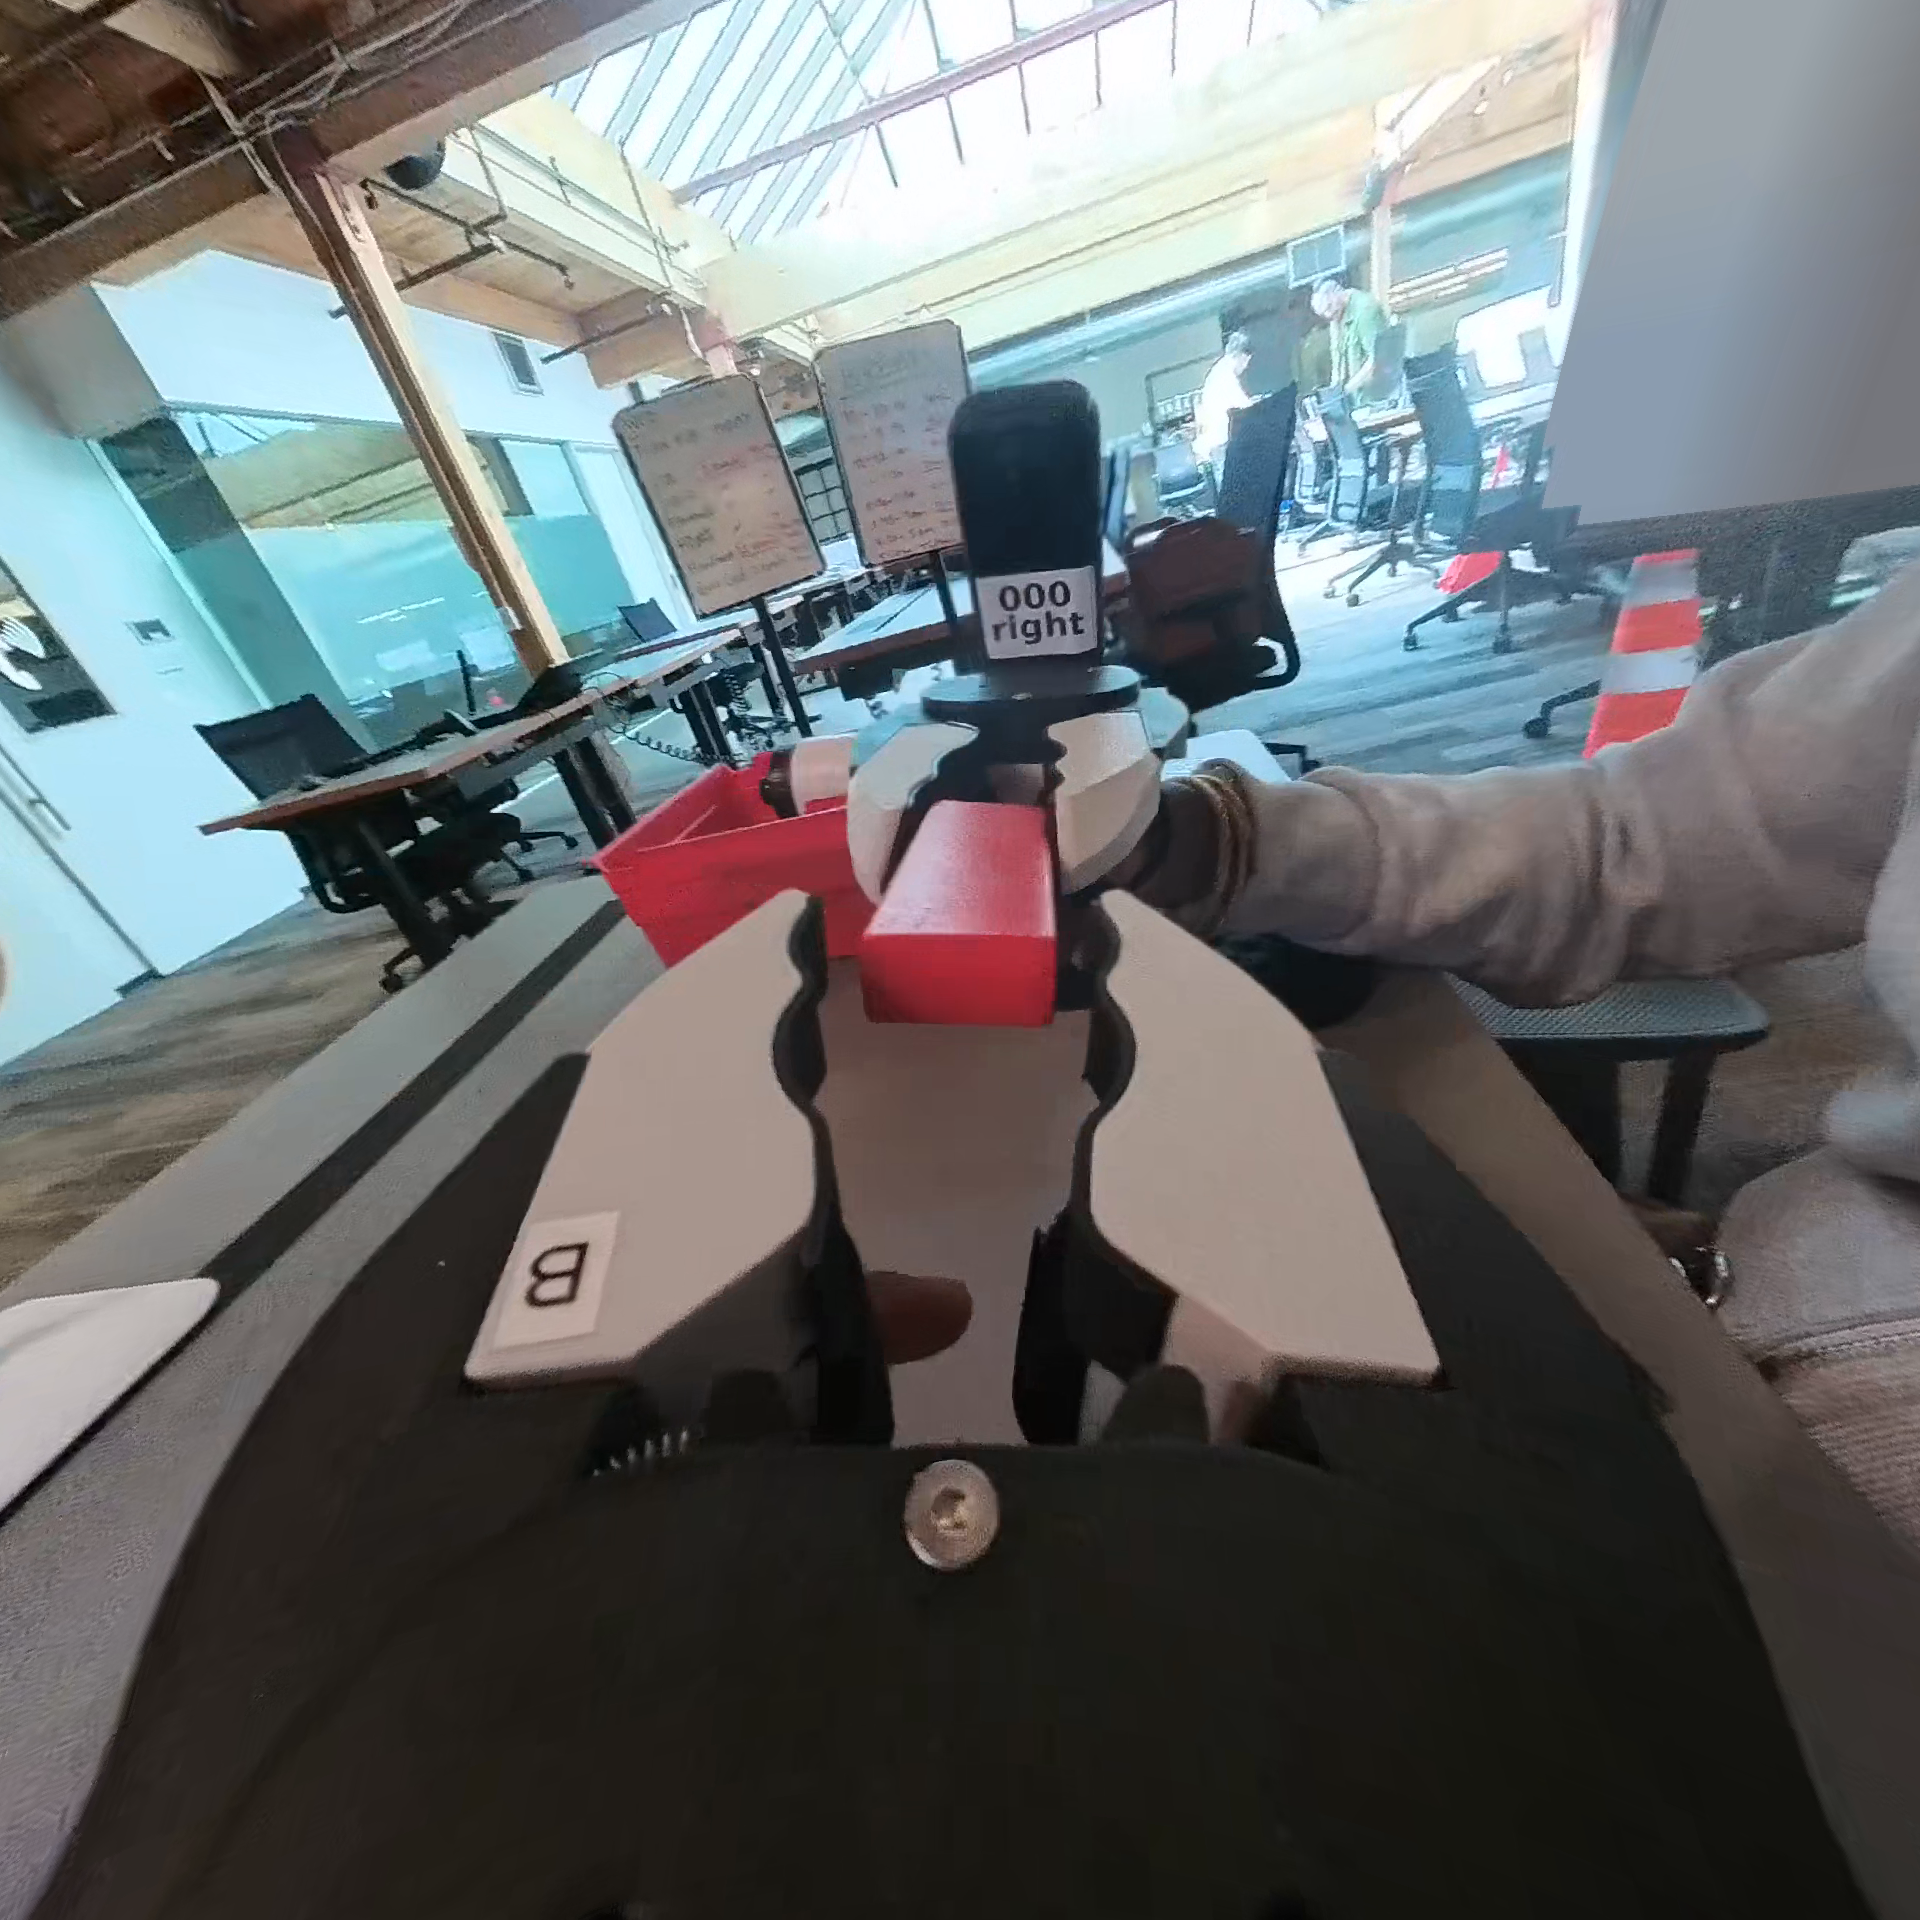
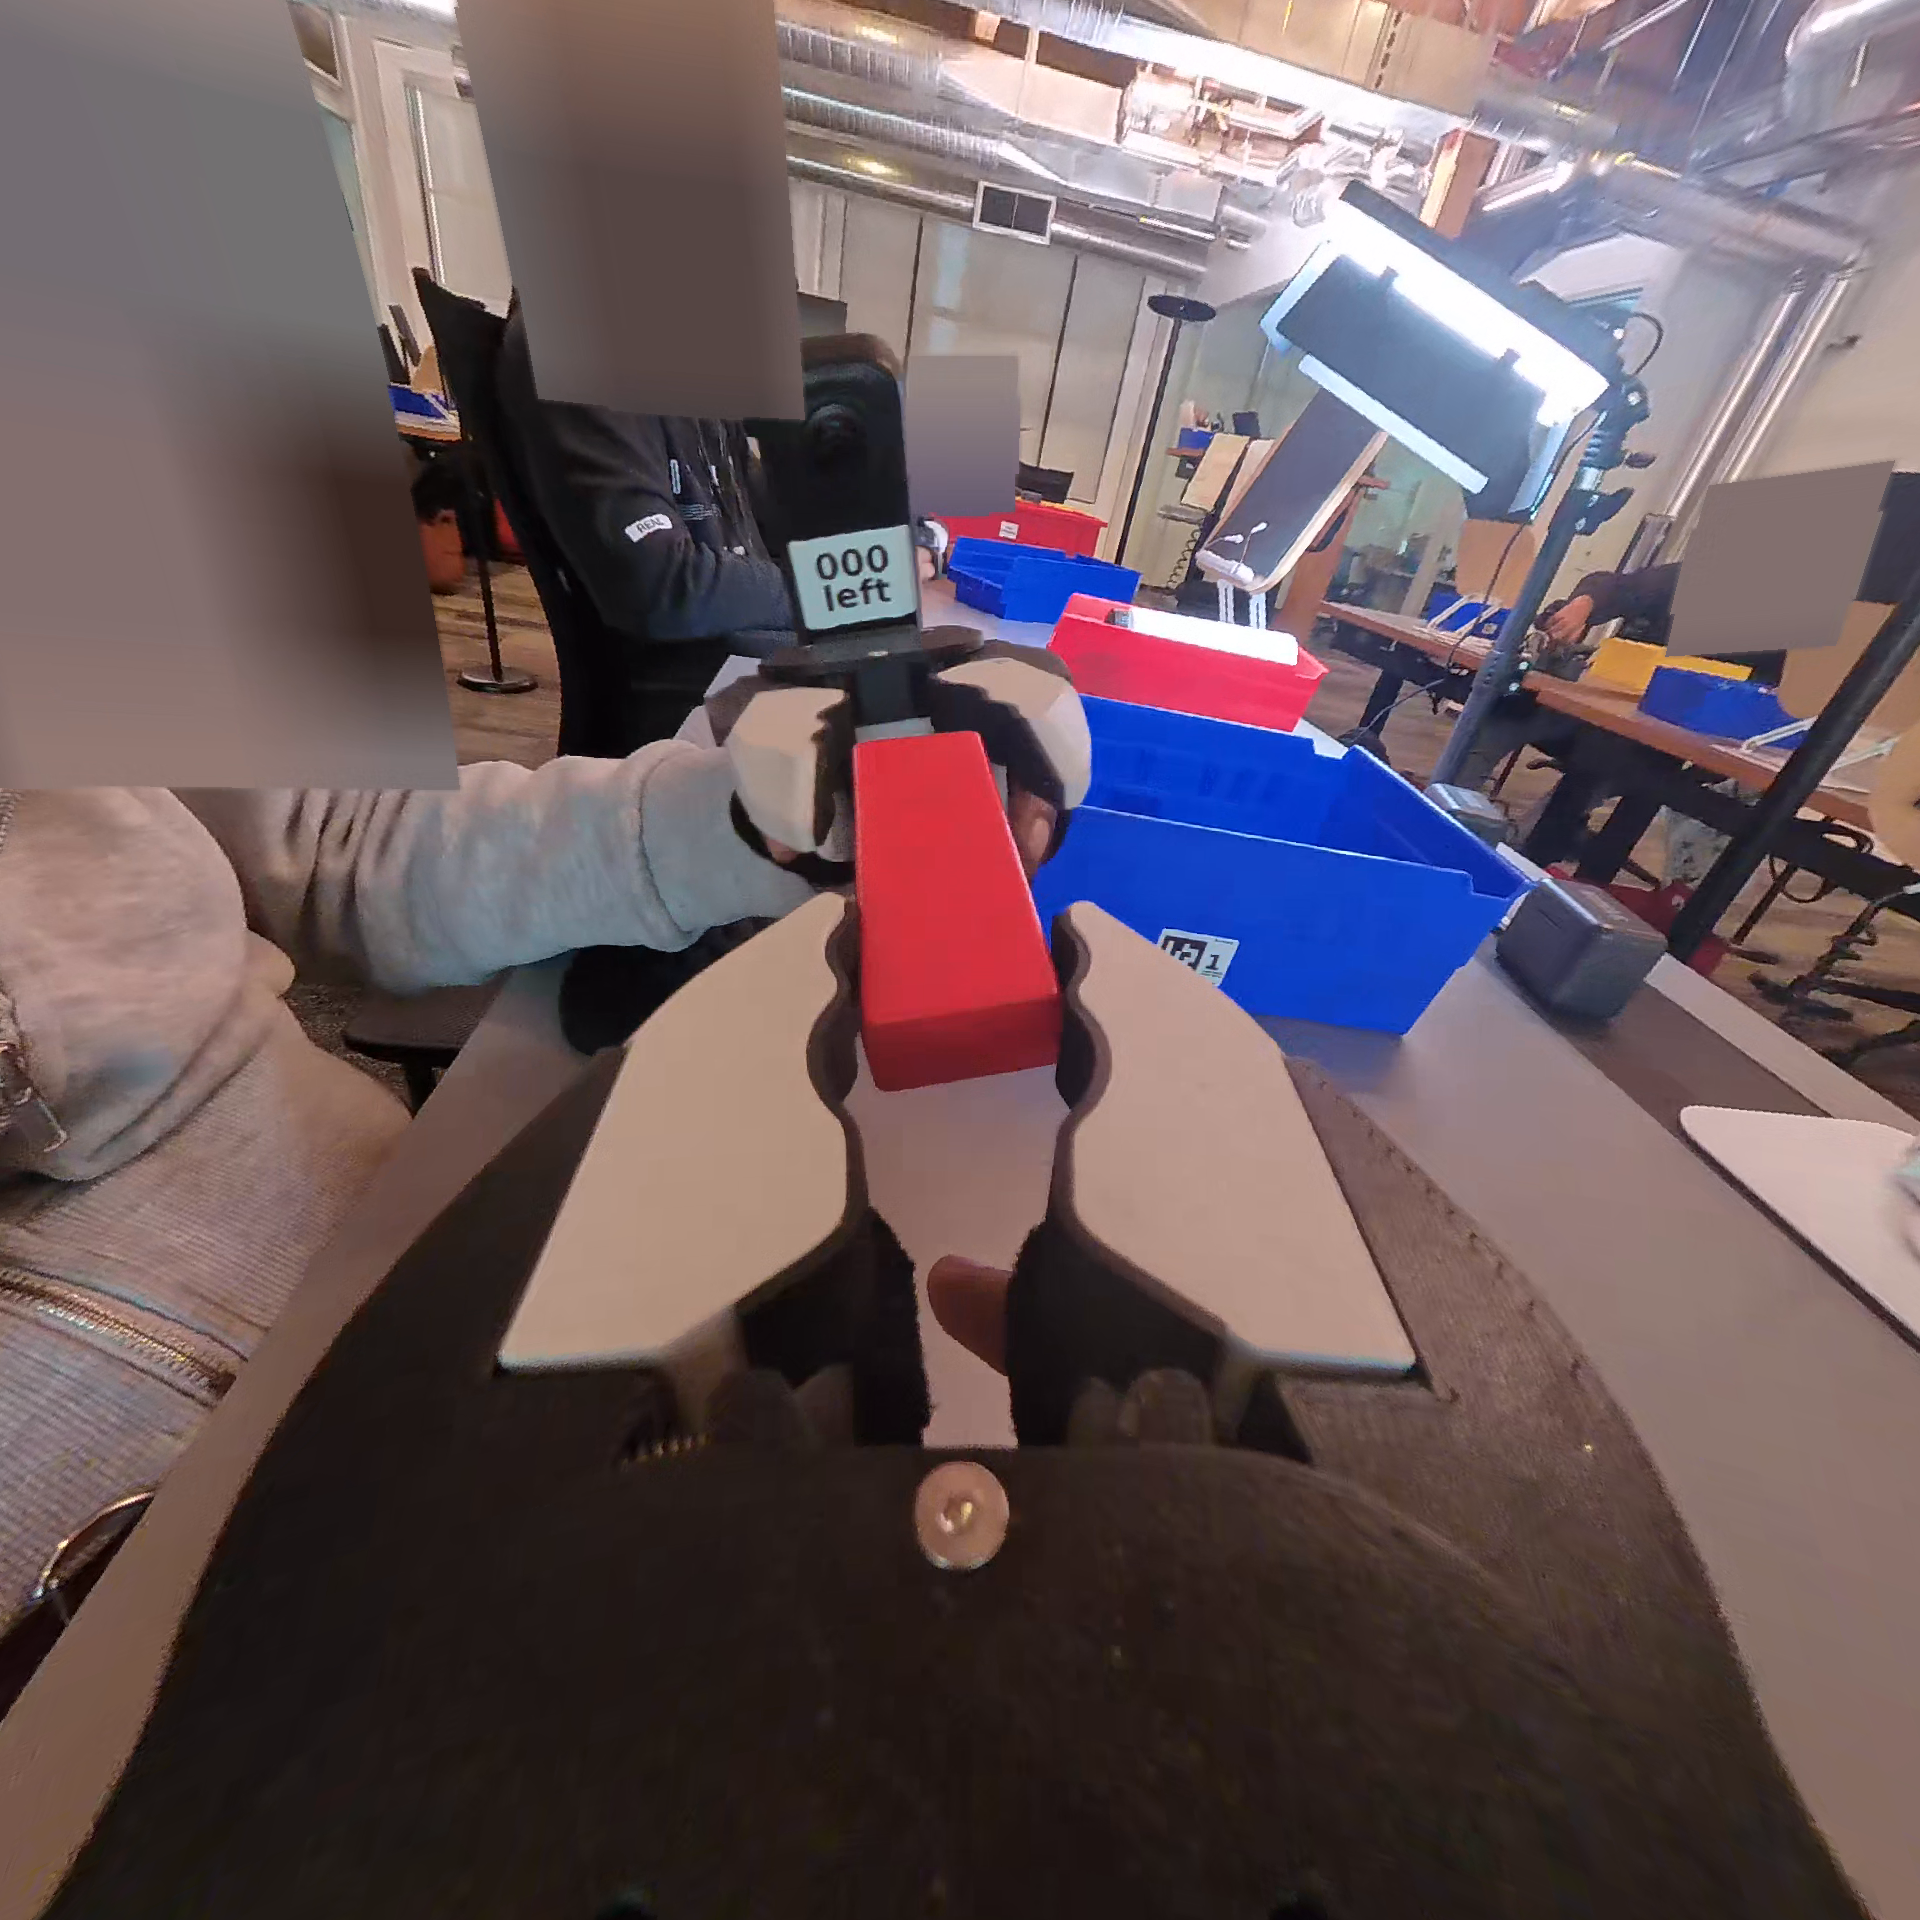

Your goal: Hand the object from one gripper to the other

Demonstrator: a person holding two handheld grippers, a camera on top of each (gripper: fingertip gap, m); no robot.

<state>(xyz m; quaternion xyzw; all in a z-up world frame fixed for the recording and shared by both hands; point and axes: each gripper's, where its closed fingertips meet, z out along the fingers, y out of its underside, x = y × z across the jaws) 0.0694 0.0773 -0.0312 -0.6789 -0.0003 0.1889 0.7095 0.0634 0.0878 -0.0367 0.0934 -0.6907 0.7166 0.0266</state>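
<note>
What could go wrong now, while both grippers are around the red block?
1. The left gripper seems not closed yet: gaps show beside the block. If the right gripper opens first, the block may drop onto the table.
2. Each gripper reaches only one end of the block, near its fingertips, so a weak grip may let the block tilt or slip.

Printed stickers (image 1: 1036,613) mark both camera posts (image 2: 852,457), one of the fingers (image 1: 675,1143) and the blue bin (image 2: 1247,914).
</note>
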